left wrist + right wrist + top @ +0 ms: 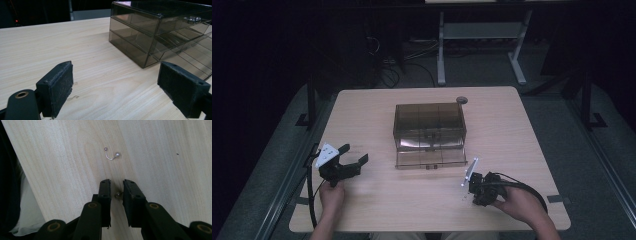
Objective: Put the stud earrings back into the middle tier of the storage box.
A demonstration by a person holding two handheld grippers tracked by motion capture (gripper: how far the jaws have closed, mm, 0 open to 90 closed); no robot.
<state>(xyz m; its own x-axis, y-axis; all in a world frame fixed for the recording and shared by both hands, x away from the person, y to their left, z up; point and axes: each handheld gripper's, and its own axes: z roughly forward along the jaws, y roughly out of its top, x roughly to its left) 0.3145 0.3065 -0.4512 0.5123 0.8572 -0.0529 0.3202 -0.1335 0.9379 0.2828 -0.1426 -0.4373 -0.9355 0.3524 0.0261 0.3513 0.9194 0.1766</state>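
I see two small silver earrings on the pale wood table (62, 157). The first earring (118, 194), a tiny bead on a short post, lies flat in the narrow gap between my right gripper (117, 185)'s black pads, close to the right-hand pad; I cannot tell whether it touches either. The second earring (111, 155), a curved wire with a bead at each end, lies flat just beyond the jaw tips, free of contact.
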